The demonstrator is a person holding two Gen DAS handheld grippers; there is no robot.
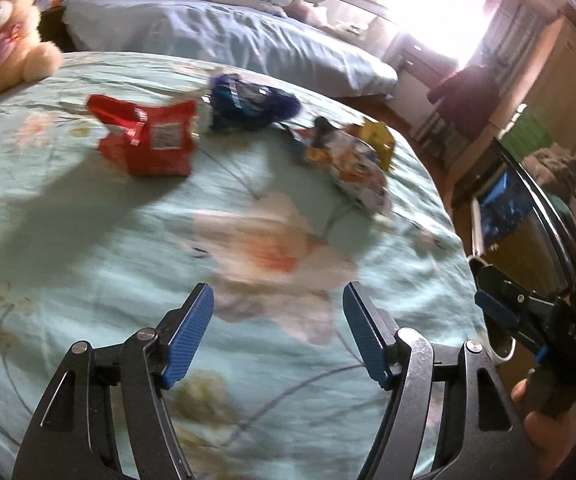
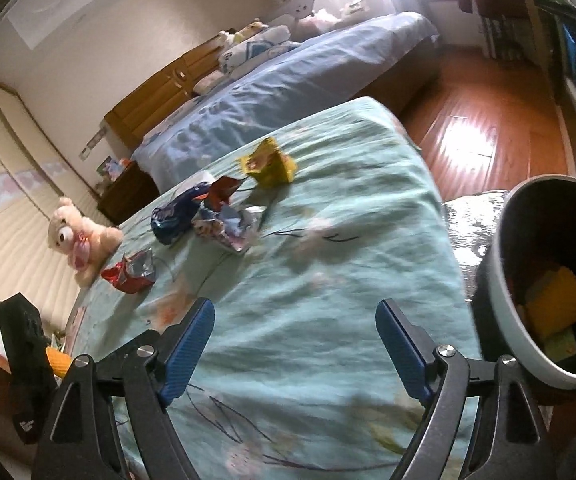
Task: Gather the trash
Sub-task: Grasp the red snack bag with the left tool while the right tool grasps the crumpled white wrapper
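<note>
Several snack wrappers lie on a teal floral bedsheet [image 1: 87, 240]: a red one [image 1: 147, 140] [image 2: 129, 274], a dark blue one [image 1: 249, 102] [image 2: 175, 216], a white printed one [image 1: 352, 168] [image 2: 227, 228] and a yellow one [image 1: 378, 138] [image 2: 269, 162]. My left gripper [image 1: 277, 332] is open and empty above the sheet, well short of the wrappers. My right gripper [image 2: 294, 340] is open and empty too. A grey bin [image 2: 544, 280] at the bed's right edge holds yellow trash [image 2: 556, 304].
A cream teddy bear [image 1: 3, 32] [image 2: 77, 236] sits at the bed's far left. A second bed with blue sheets [image 1: 215, 36] [image 2: 288, 76] stands behind. Wooden floor [image 2: 484, 120] and shelves lie to the right.
</note>
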